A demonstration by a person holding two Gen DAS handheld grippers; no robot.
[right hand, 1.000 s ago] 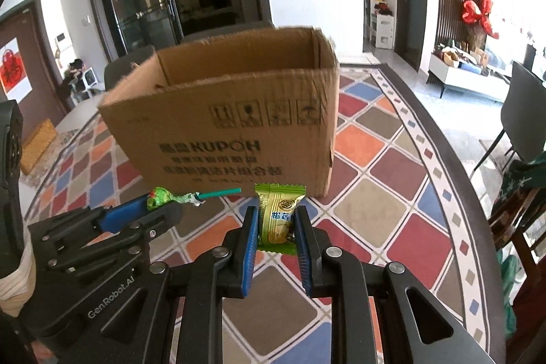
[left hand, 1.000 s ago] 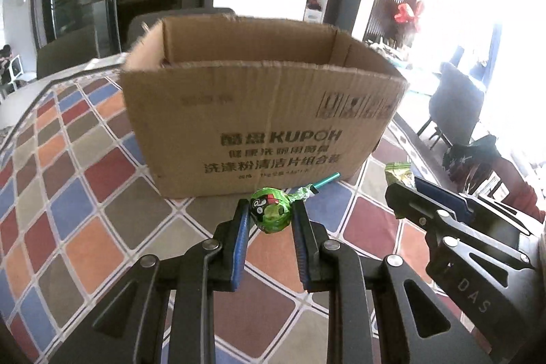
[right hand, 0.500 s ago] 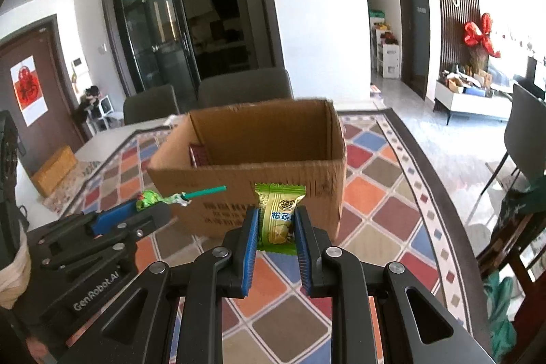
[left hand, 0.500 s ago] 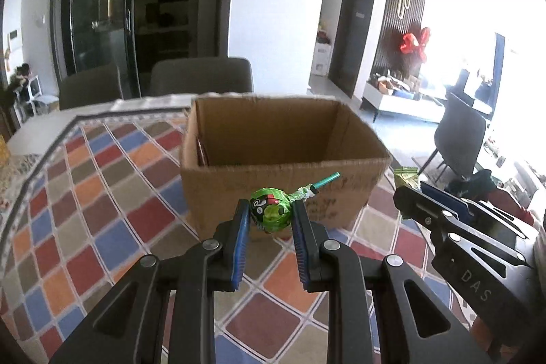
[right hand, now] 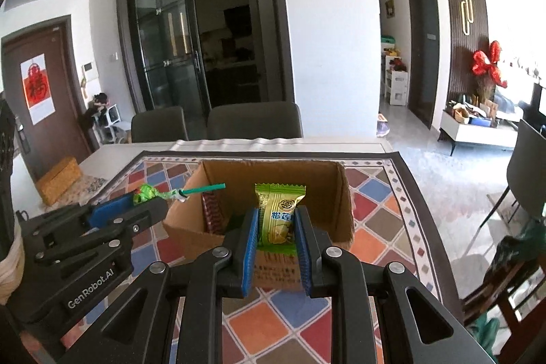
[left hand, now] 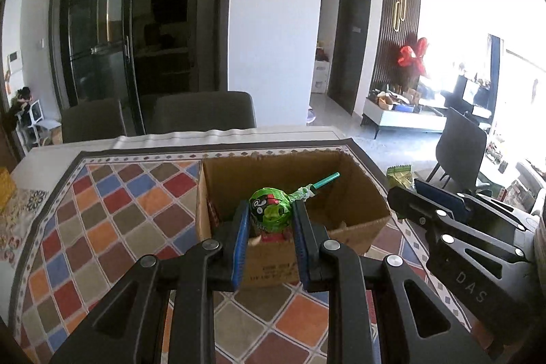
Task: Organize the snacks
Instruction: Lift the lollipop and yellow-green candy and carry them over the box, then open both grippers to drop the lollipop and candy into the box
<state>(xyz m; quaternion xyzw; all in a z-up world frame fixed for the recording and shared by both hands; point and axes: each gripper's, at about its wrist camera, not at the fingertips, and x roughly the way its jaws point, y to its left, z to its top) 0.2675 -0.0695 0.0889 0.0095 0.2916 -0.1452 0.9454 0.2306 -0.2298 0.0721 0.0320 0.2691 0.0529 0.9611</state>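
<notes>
Left tongs clamped on crinkly round lollipop, right tongs on glossy snack packet, above open cardboard box.

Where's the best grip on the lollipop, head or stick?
The head. The left gripper already pinches the lollipop across its round wrapped head, fingers on either side. The thin stick juts up and right, likely too slim for a steady hold.
</notes>
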